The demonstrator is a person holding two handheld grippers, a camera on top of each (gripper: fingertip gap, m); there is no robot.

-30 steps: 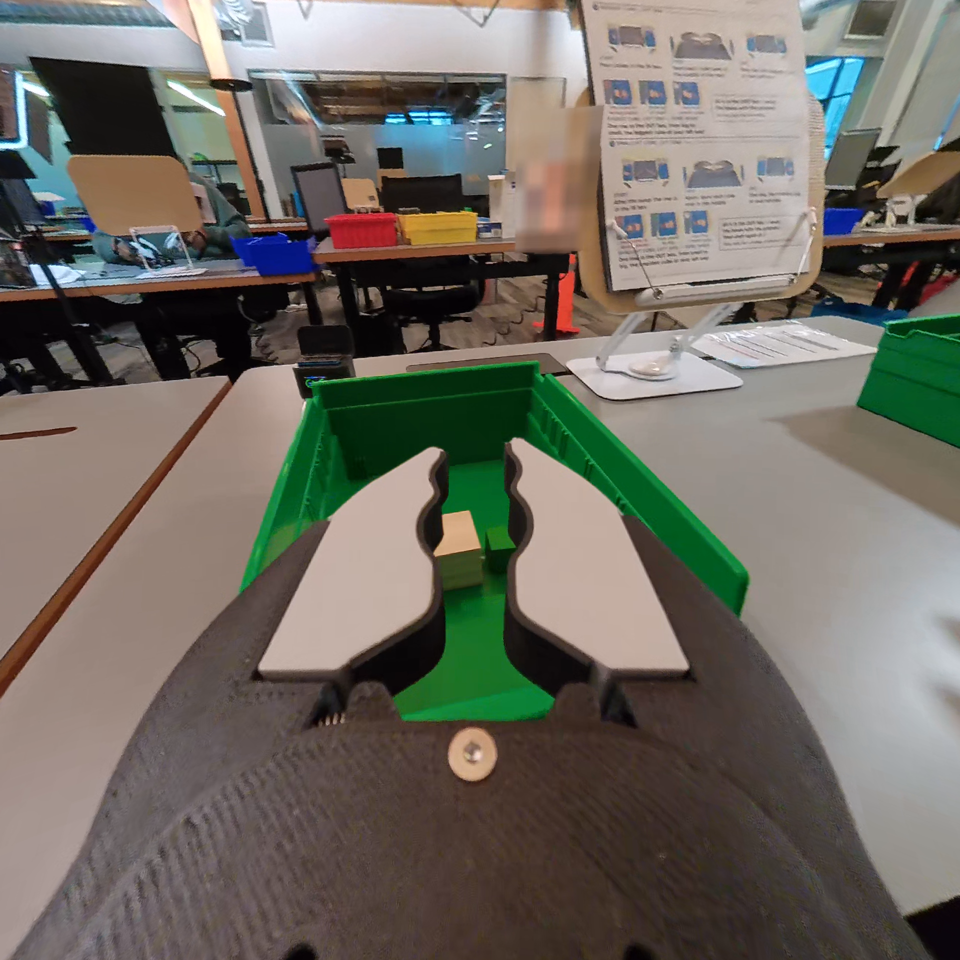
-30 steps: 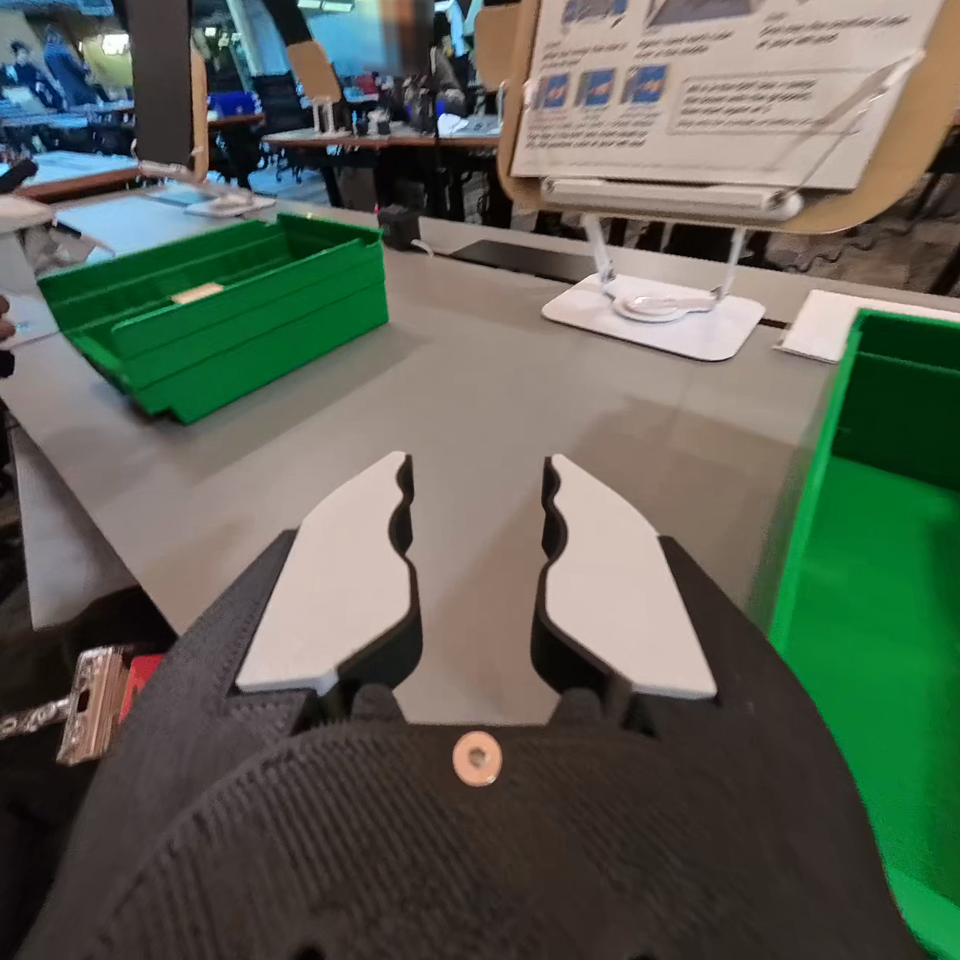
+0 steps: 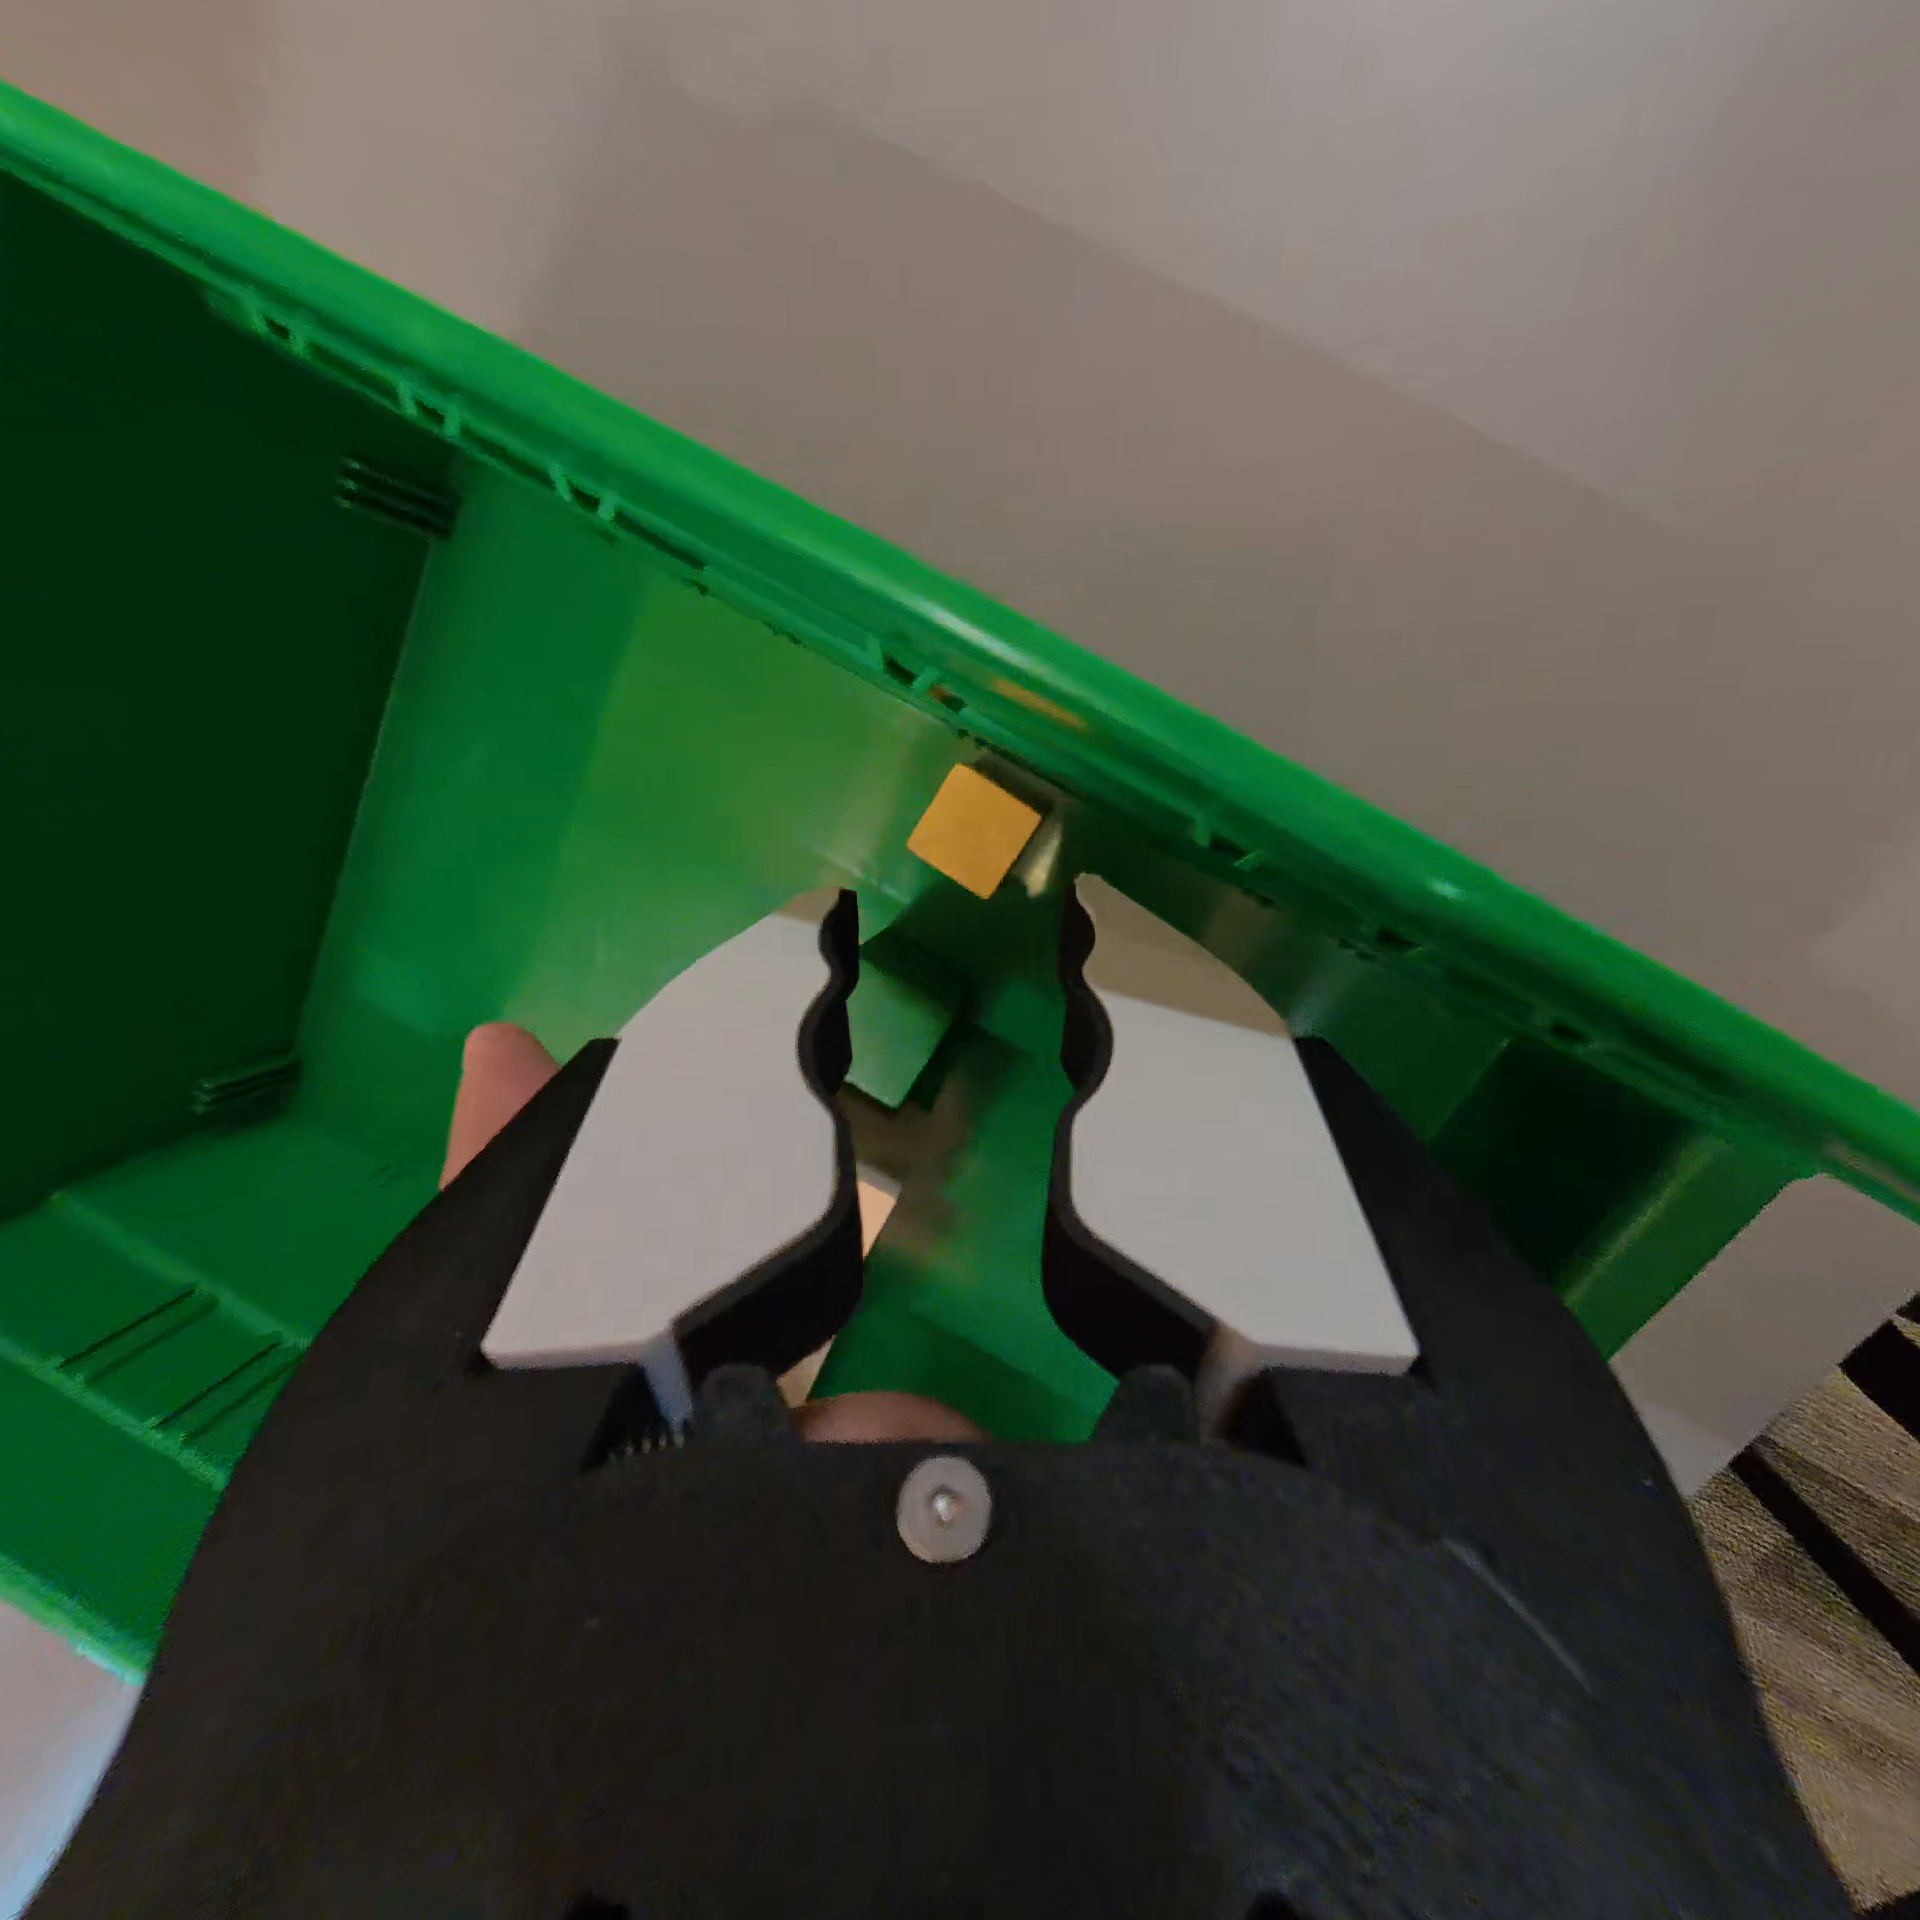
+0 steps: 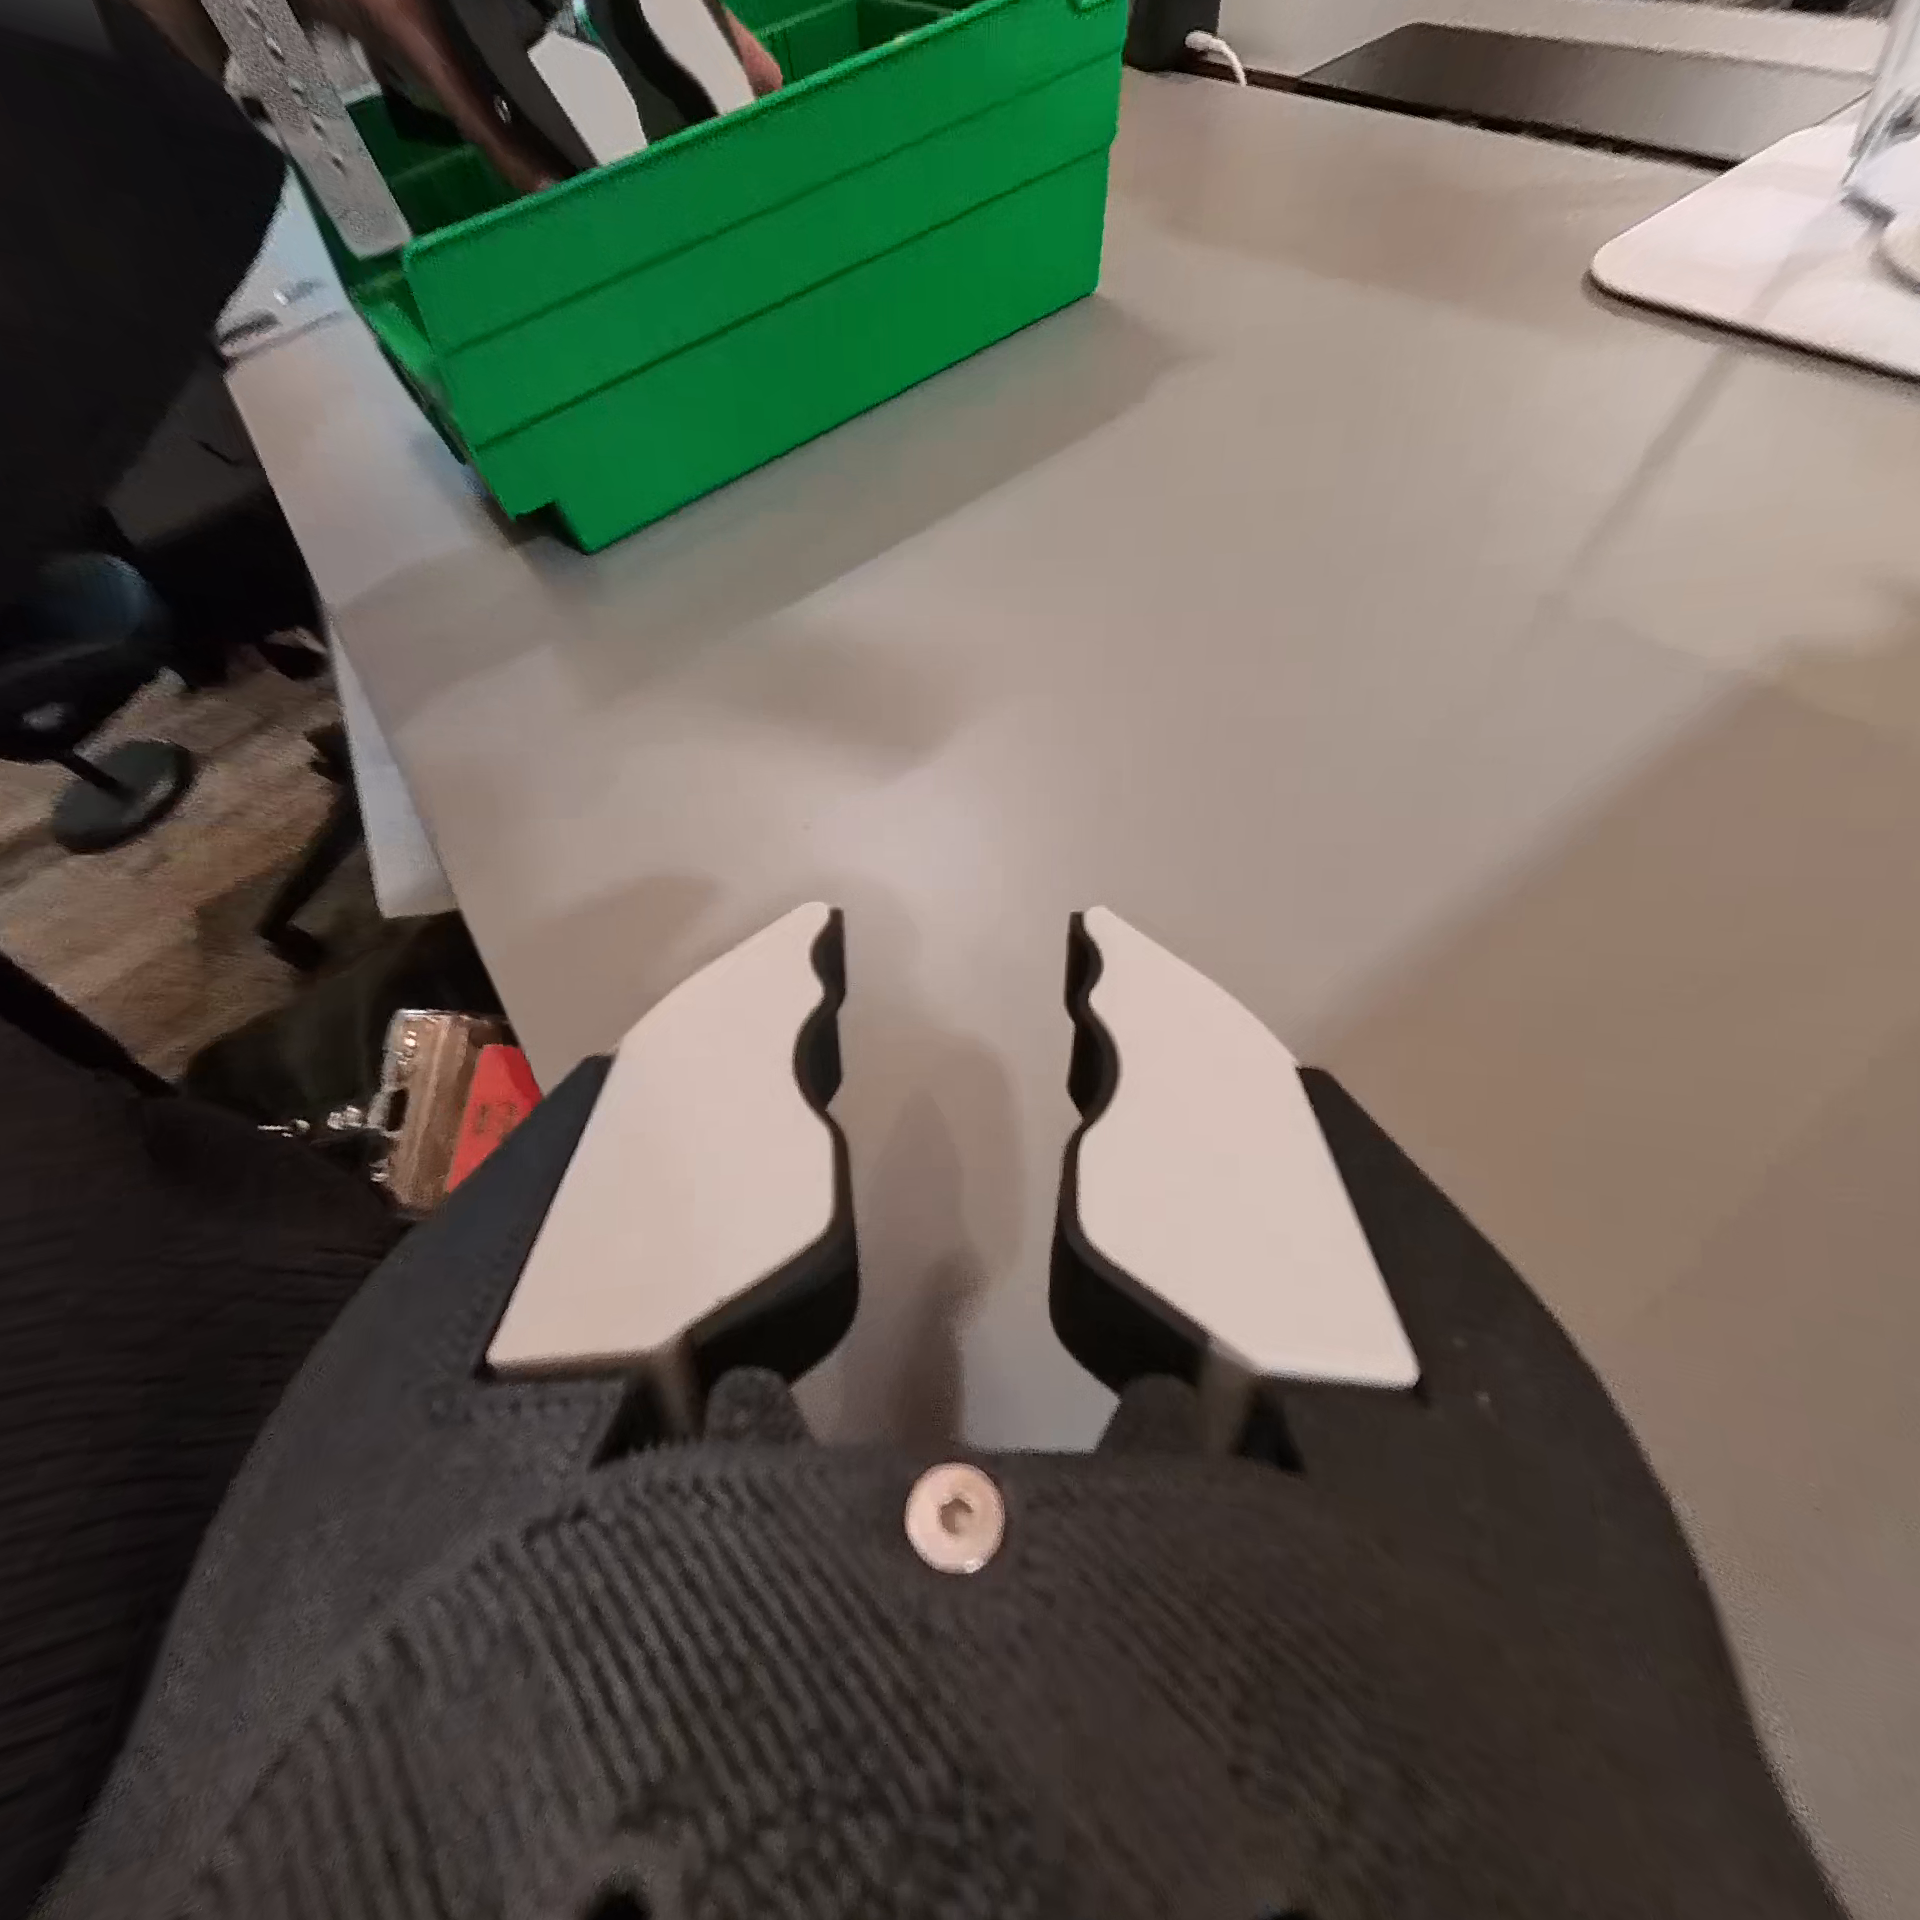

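Grippers | my left gripper [image 3: 956, 914] inside green bin [image 3: 727, 582], jaws apart, unloaded; green cube [image 3: 894, 1034] between fingers, tan cube [image 3: 974, 829] just ahead | right gripper [image 4: 954, 925] parted, unloaded, over grey table [image 4: 1351, 675].

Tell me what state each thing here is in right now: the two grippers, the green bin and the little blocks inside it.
Left gripper: open, reaching down into the bin.
Right gripper: open, empty, above the grey table.
Green bin: upright on the table.
Green block: loose between the left fingers, beside the left one.
Tan block: loose against the bin wall.
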